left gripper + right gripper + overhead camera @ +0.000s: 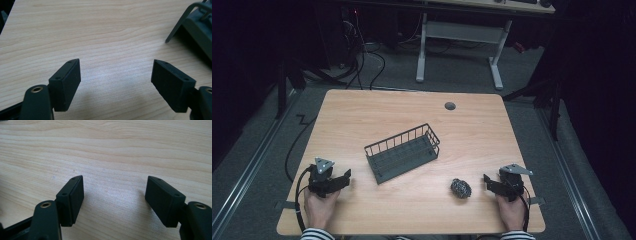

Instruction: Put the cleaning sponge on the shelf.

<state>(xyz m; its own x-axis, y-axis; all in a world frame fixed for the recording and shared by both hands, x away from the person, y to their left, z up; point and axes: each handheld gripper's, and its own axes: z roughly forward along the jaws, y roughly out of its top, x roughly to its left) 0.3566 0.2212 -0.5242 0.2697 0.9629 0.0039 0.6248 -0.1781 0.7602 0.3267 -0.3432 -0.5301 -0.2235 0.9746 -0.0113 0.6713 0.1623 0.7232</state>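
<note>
- High view: a dark wire basket (402,152) sits mid-frame on the wooden table (362,110); a steel scourer (460,188) lies lower right of centre, near the right gripper (487,181). The left gripper (346,176) rests lower left. Sleeves are cut off at the bottom edge.
- Left gripper view: jaws spread wide over bare wood; the basket corner (193,22) is cropped upper right.
- Right gripper view: jaws apart, gripping nothing.

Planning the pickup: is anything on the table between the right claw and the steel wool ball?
Nothing visible. Bare wood separates the open right claw from the round grey steel wool ball; the dark wire basket sits farther away.
</note>
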